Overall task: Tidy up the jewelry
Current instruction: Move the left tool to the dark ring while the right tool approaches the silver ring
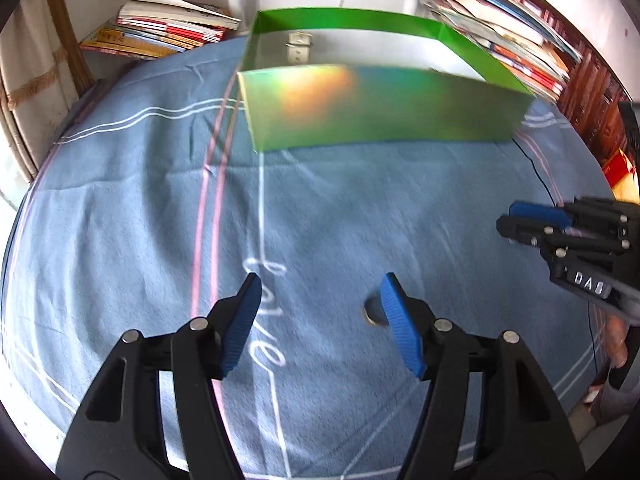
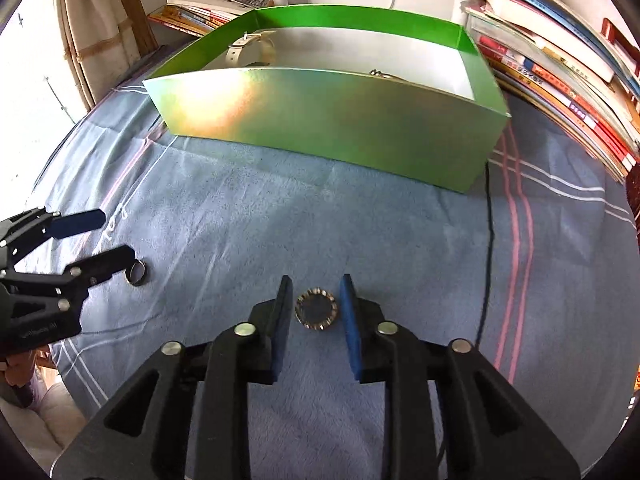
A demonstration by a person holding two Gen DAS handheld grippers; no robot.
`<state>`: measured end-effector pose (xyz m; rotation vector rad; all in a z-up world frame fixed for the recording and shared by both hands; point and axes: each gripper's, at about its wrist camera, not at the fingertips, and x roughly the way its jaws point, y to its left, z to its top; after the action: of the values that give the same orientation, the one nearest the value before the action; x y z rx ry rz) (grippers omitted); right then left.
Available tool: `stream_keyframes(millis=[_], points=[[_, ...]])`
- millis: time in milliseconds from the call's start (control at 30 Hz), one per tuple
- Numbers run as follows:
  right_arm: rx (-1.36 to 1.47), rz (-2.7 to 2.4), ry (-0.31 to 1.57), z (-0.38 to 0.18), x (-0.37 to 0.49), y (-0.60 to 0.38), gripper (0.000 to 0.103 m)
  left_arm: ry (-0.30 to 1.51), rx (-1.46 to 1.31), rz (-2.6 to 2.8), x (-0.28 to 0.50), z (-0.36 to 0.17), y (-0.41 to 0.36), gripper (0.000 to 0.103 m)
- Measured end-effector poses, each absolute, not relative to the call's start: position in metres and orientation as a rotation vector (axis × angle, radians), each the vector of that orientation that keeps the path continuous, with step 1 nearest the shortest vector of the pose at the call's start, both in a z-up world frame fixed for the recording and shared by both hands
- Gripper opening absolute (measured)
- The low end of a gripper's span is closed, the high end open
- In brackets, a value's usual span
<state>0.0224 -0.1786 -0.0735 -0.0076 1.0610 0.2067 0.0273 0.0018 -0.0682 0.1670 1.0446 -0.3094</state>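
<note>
On the blue striped cloth (image 2: pixel 280 208) the open green cardboard box (image 2: pixel 340 128) stands at the back, a pale strapped watch (image 2: pixel 250 50) inside. The beaded round bracelet (image 2: pixel 317 309) lies in front, the plain metal ring (image 2: pixel 136 273) further left. Stacked books (image 2: pixel 560 80) flank the box.

My left gripper (image 1: pixel 320 292) hangs low with its blue pads spread wide apart, holding nothing. My right gripper (image 2: pixel 316 298) is level beside it, jaws parted more narrowly, pads (image 2: pixel 349 312) not touching anything.
</note>
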Motion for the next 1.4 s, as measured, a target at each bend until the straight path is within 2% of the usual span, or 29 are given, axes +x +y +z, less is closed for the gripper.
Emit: stream_keyframes(millis=[100,467,600,900,933,967,1000,1167,1267,1333,1400], points=[[0.009,0.186,1.047,-0.07,0.018,-0.186,0.042,1.061,0.194,-0.344,0.019,-0.074,-0.004,0.062],[0.043,0.166,1.051,-0.075,0.018,-0.198,0.045,1.054,0.244,-0.341,0.014,-0.079,-0.011,0.067],[0.029,0.178,1.052,-0.076,0.017,-0.193,0.051,1.037,0.23,-0.322,0.025,-0.08,-0.005,0.071],[0.019,0.2,1.056,-0.079,0.016,-0.186,0.054,1.028,0.237,-0.3,0.019,-0.07,0.001,0.07],[0.013,0.199,1.054,-0.079,0.015,-0.185,0.054,1.031,0.234,-0.307,0.017,-0.07,0.002,0.064],[0.003,0.196,1.051,-0.079,0.015,-0.184,0.054,1.041,0.228,-0.307,0.017,-0.071,0.004,0.051],[-0.006,0.193,1.049,-0.08,0.015,-0.182,0.054,1.055,0.218,-0.304,0.019,-0.074,0.005,0.044],[-0.047,0.176,1.042,-0.081,0.013,-0.175,0.054,1.048,0.196,-0.298,0.021,-0.076,0.006,0.042],[-0.056,0.172,1.035,-0.082,0.013,-0.174,0.056,1.018,0.18,-0.27,0.026,-0.078,0.008,0.044],[-0.055,0.174,1.035,-0.082,0.014,-0.172,0.058,1.014,0.161,-0.232,0.033,-0.079,0.011,0.049],[-0.058,0.171,1.034,-0.082,0.014,-0.171,0.058,1.035,0.153,-0.238,0.034,-0.077,0.013,0.048]])
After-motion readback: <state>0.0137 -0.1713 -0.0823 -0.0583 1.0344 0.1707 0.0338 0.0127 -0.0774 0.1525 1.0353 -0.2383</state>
